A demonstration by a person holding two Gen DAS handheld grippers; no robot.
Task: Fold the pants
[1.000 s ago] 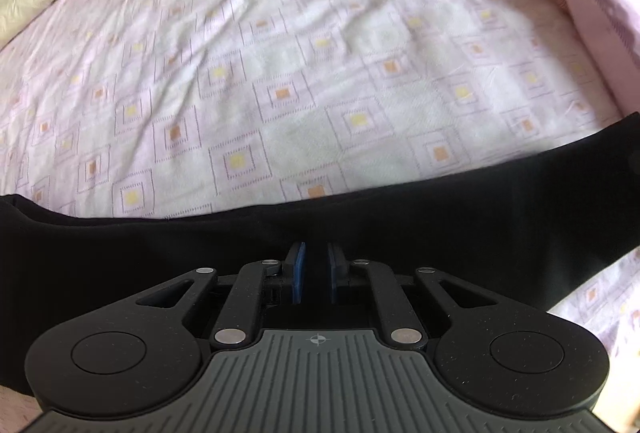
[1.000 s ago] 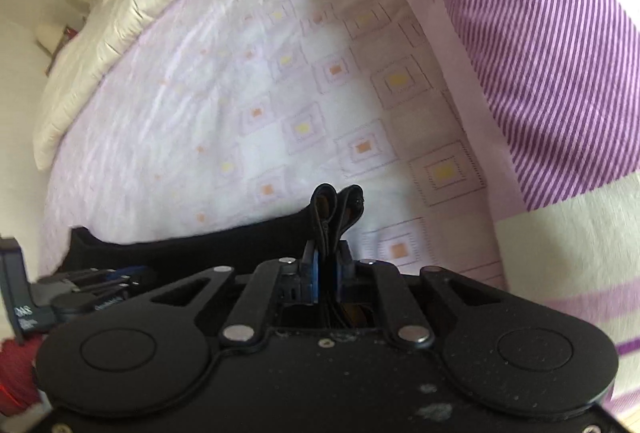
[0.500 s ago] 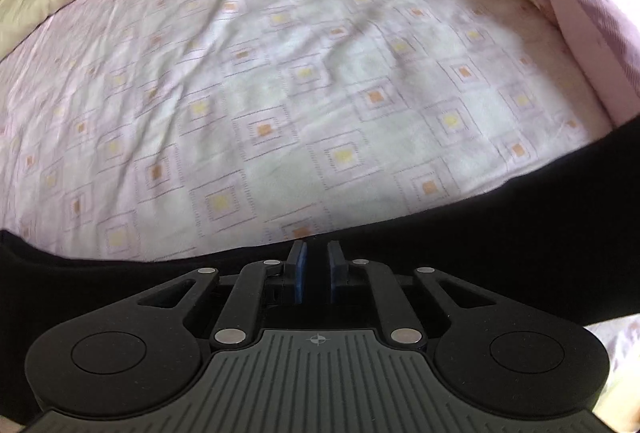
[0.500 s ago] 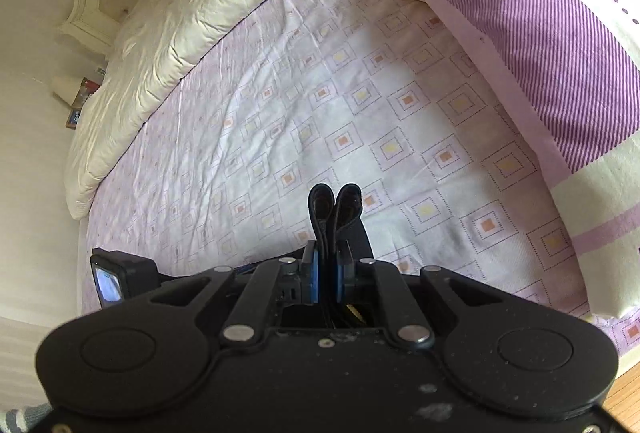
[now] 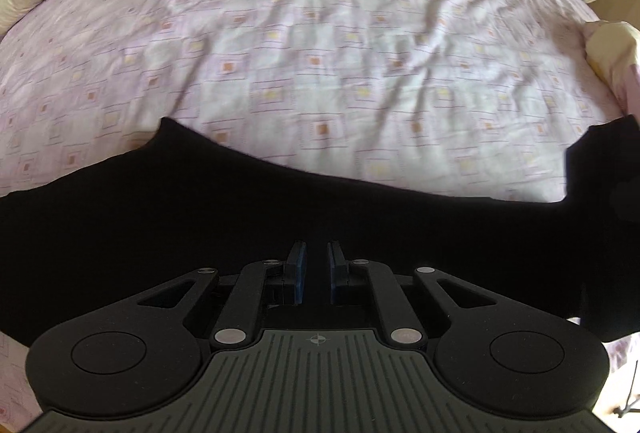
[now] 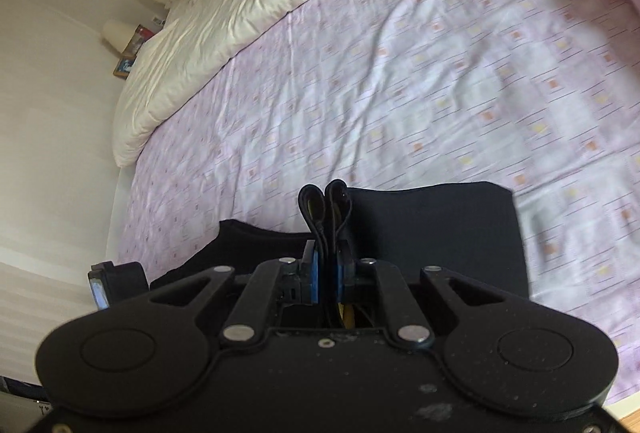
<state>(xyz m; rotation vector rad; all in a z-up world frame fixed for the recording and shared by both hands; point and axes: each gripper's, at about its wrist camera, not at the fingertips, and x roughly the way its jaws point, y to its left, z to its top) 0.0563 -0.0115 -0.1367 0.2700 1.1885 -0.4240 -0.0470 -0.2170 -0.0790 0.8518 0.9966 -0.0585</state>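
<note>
Pink patterned bedsheet below; black pants held stretched, both hand-held grippers clamped on fabric.

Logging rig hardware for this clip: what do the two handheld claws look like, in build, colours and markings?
Both are matte black linkage claws with blue finger pads, silver pivot rivets and round discs on either side. The left claw has a ribbed grey centre plate with a small crosshair mark. The right claw has a plain, dust-speckled black plate, with thin black cable loops and a yellow wire between its fingers. No hands or sleeves show.
</note>
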